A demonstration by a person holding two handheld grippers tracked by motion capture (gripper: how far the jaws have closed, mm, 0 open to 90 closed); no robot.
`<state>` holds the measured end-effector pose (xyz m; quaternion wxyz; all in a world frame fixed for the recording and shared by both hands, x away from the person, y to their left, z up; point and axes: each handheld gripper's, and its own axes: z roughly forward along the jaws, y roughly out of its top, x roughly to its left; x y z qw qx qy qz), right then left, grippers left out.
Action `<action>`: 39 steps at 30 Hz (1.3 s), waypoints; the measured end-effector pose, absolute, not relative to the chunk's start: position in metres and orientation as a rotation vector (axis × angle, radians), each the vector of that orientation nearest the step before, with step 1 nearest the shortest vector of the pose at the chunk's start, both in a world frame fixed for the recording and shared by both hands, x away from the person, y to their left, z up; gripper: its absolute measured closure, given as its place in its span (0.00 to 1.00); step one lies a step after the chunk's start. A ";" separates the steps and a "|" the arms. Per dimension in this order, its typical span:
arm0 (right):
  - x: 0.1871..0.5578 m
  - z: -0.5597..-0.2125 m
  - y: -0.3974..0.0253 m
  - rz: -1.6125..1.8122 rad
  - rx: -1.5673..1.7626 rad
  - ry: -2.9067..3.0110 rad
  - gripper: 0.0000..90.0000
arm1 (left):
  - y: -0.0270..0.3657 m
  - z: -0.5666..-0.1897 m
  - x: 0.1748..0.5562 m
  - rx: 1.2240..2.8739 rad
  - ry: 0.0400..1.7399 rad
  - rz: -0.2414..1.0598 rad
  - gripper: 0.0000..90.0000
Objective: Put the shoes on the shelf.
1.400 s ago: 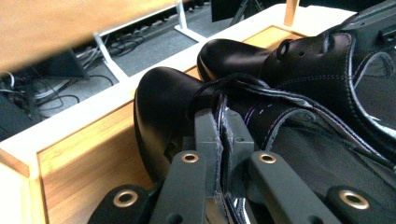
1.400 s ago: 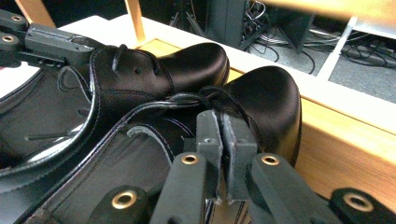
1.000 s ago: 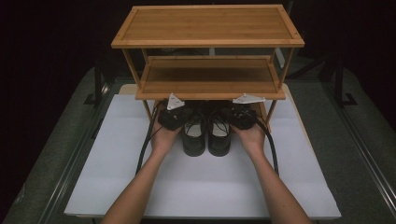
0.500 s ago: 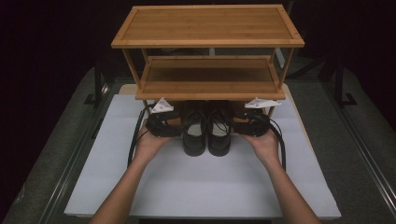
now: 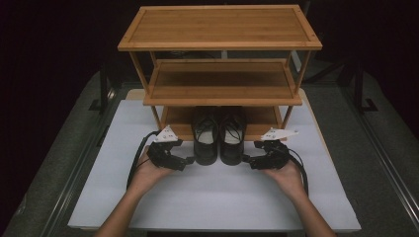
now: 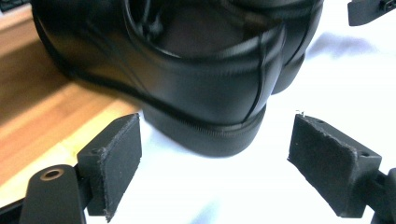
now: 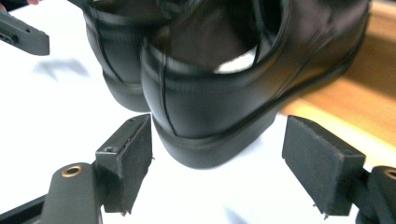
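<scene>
A pair of black leather shoes stands side by side at the table's centre, toes tucked under the bamboo rack [image 5: 220, 42] on its lowest shelf [image 5: 178, 129], heels sticking out toward six o'clock over the white mat [image 5: 217, 197]. The left shoe [image 5: 205, 138] and the right shoe [image 5: 232, 138] touch or nearly touch along their inner sides.

At nine o'clock of the heels sits the left gripper [image 5: 190, 161], held in the person's left hand [image 5: 148, 174], its jaws pointing toward three o'clock at the left shoe. In the left gripper view its jaws are spread wide, nothing between the pads [image 6: 122, 161], the heel just beyond them.

At three o'clock sits the right gripper [image 5: 245, 160] in the right hand [image 5: 285, 175], pointing toward nine o'clock. Its jaws also gape apart, empty, with the right shoe's heel just ahead of them.
</scene>
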<state>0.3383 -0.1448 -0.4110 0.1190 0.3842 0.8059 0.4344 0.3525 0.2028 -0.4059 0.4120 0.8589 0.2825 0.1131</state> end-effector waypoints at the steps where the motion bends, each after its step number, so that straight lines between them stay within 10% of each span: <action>1: 0.339 -0.415 -0.143 1.258 1.128 2.369 0.25 | 0.201 -0.409 0.353 2.173 0.712 0.280 0.17; 39: 0.349 -0.437 -0.111 1.221 1.137 2.372 0.28 | 0.169 -0.426 0.368 2.204 0.722 0.328 0.22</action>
